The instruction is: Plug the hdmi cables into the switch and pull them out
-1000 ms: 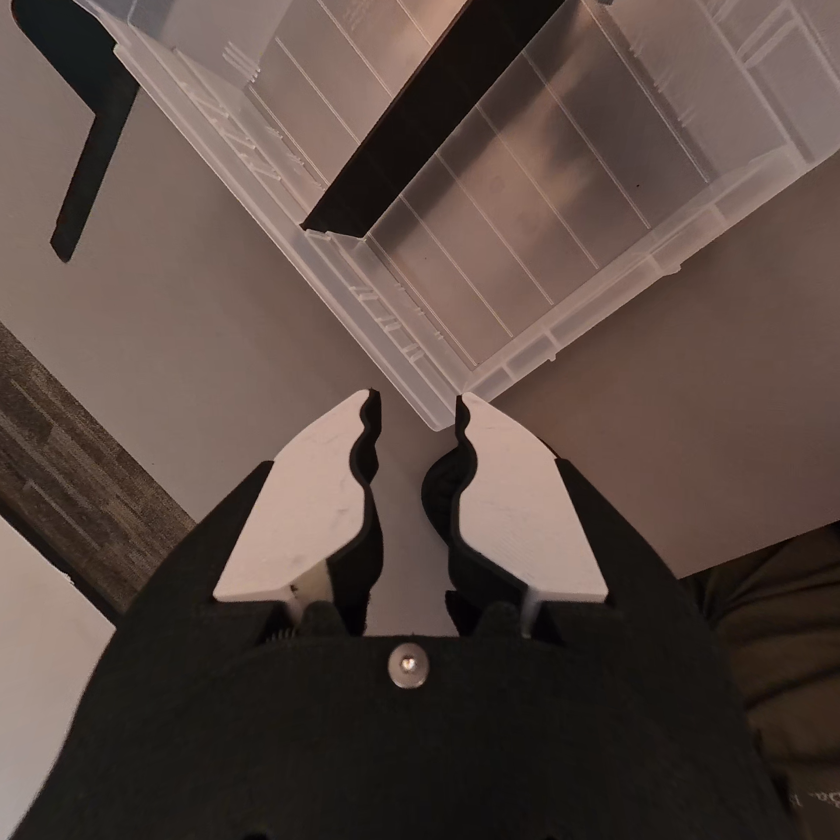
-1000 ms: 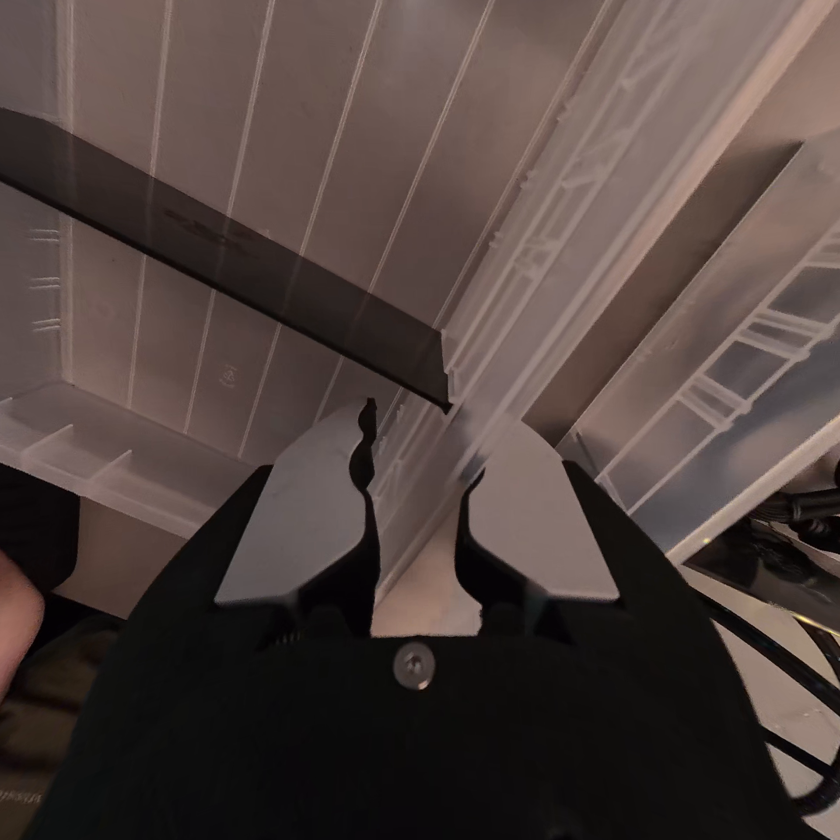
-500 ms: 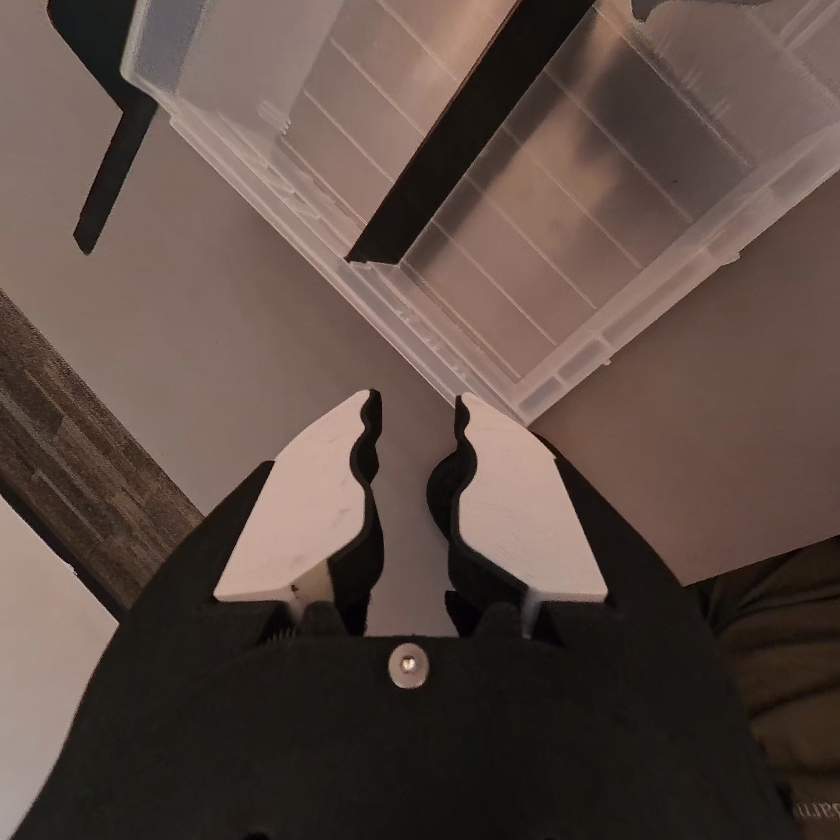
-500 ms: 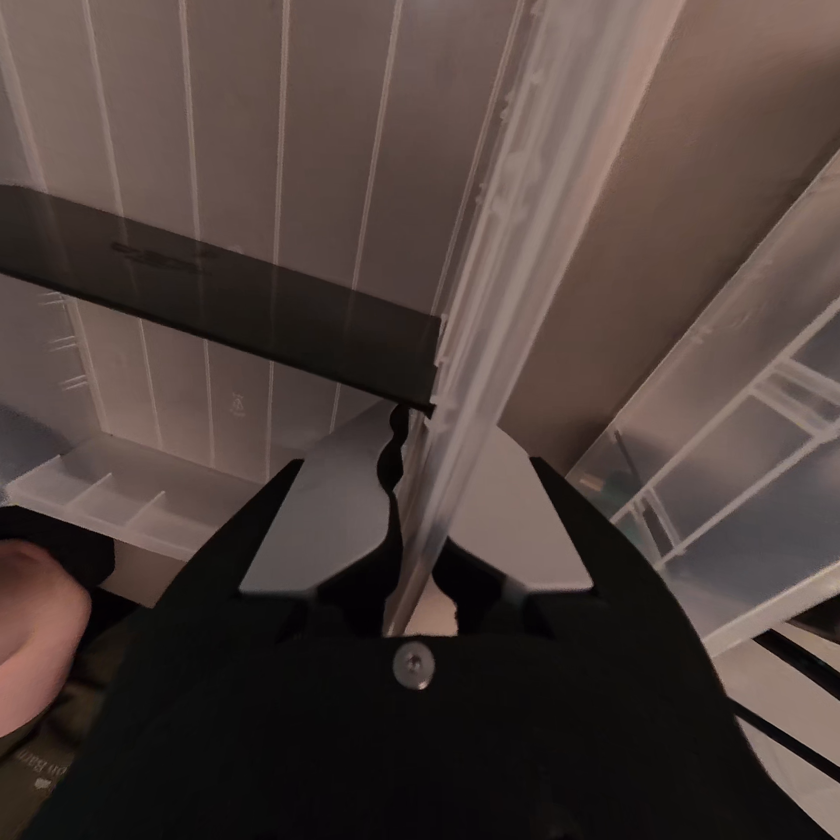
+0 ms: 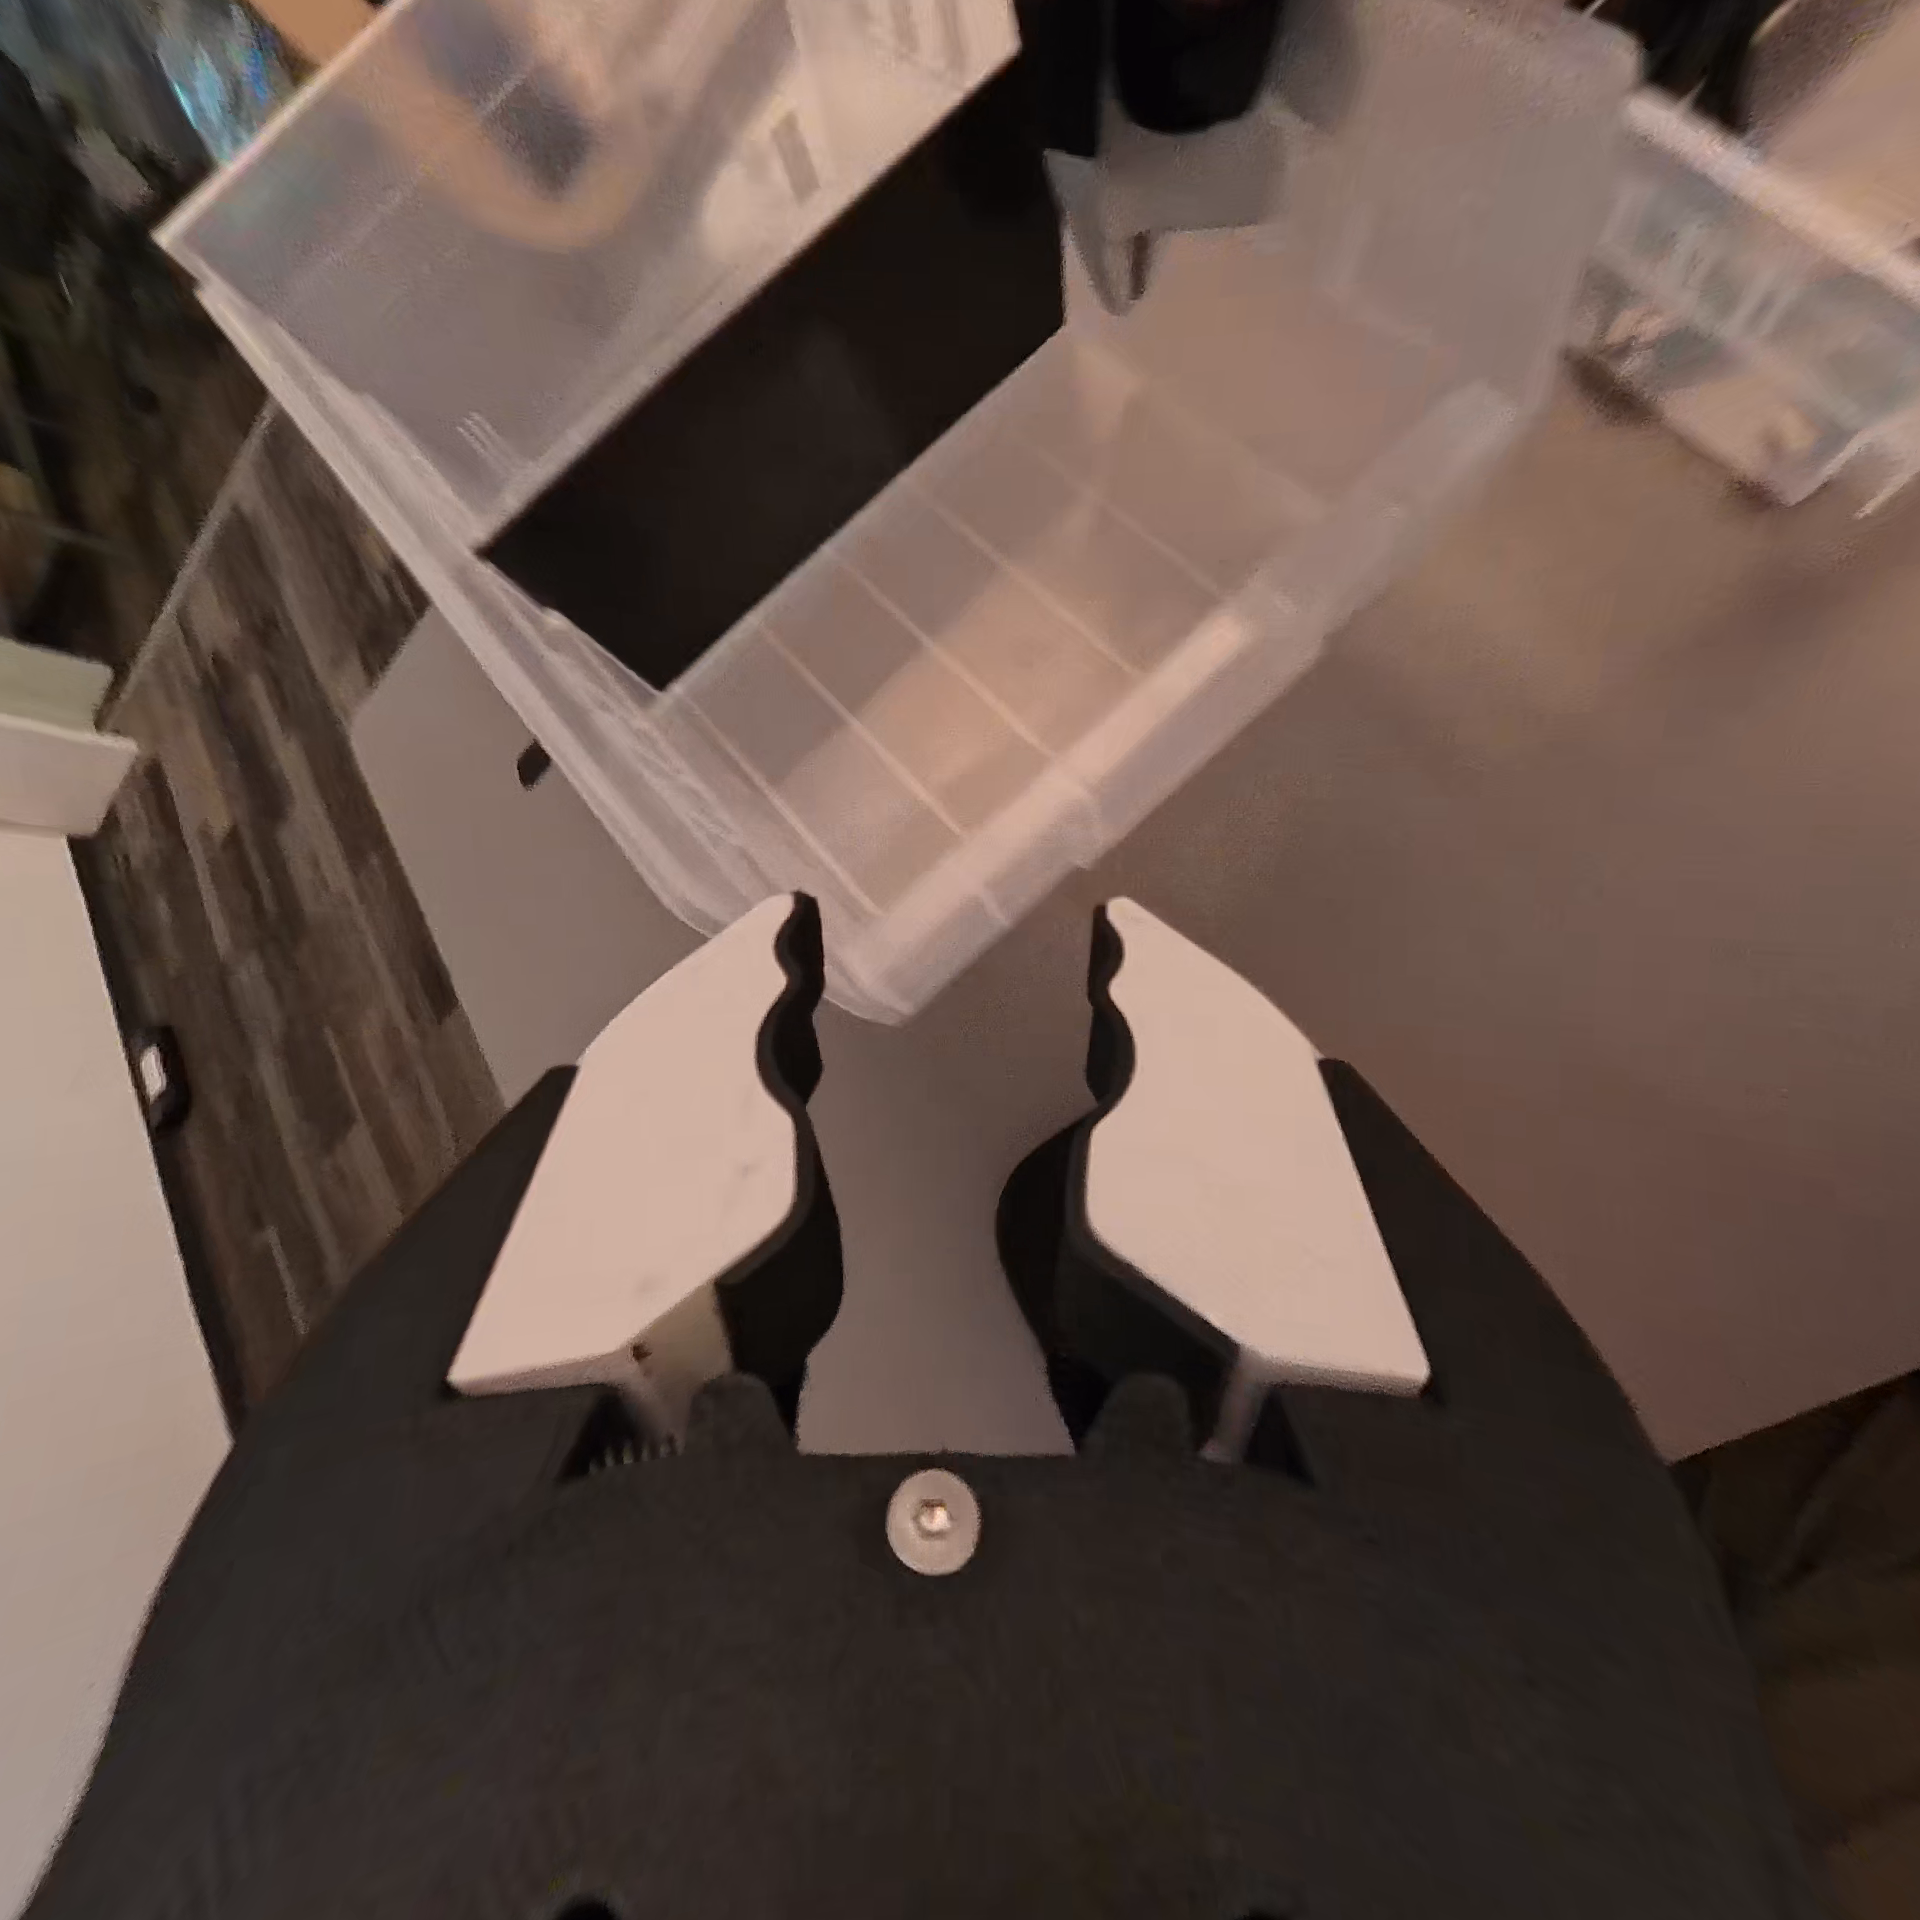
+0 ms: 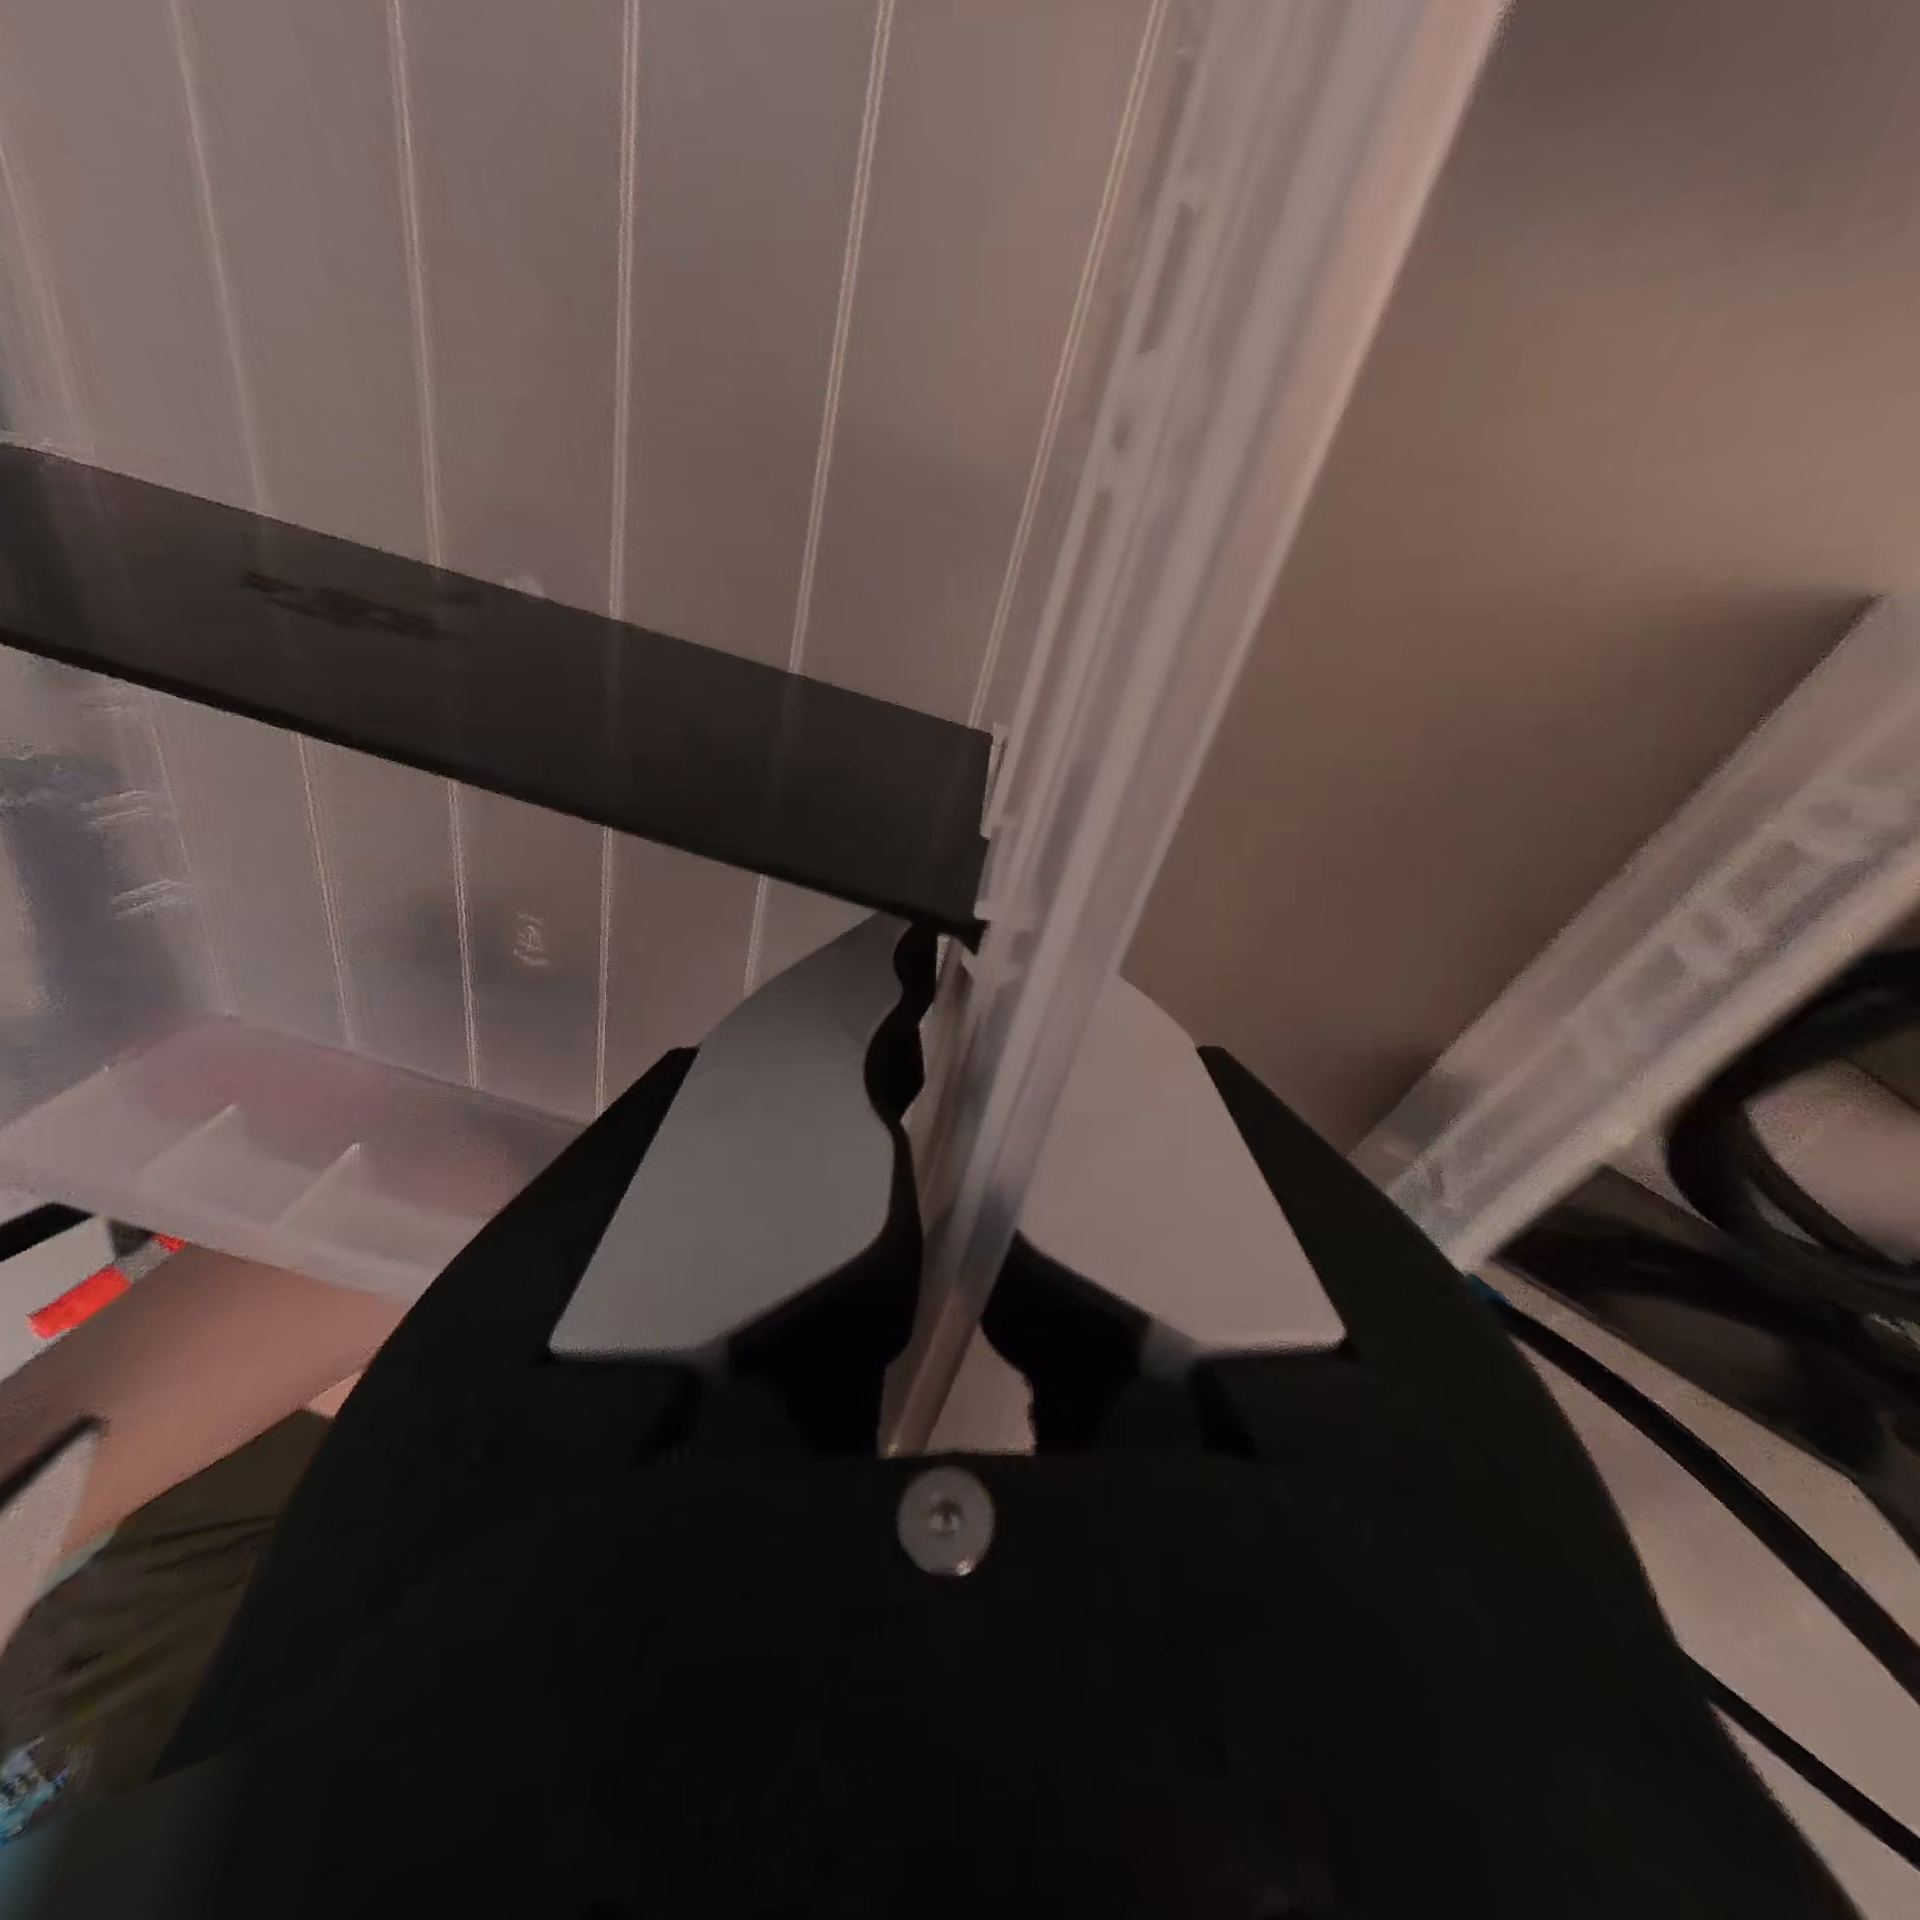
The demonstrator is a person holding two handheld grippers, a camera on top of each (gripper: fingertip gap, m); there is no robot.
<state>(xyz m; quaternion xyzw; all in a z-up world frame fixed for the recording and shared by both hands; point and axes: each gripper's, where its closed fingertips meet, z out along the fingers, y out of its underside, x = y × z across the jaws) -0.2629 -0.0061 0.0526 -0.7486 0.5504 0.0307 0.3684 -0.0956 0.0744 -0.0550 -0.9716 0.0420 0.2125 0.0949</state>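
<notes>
A clear plastic bin (image 5: 987, 665) with a black divider (image 5: 748, 457) hangs tilted above the beige table (image 5: 1507, 987). My right gripper (image 6: 987, 956) is shut on the bin's side rim (image 6: 1101, 644); it also shows far off in the left wrist view (image 5: 1132, 208). The divider (image 6: 499, 707) crosses the bin floor to the left of my fingers. My left gripper (image 5: 954, 914) is open and empty, with the bin's near corner just ahead of its tips. No switch is in view. Black cables (image 6: 1808, 1122) lie at the right.
A second clear bin (image 6: 1683, 956) stands to the right, the cables beside it. The table's left edge drops to a wood-pattern floor (image 5: 260, 883). A person's clothing shows at the lower right (image 5: 1818, 1558).
My right gripper has shut on the bin's rim and the bin has tilted up off the table. My left jaws have opened wider.
</notes>
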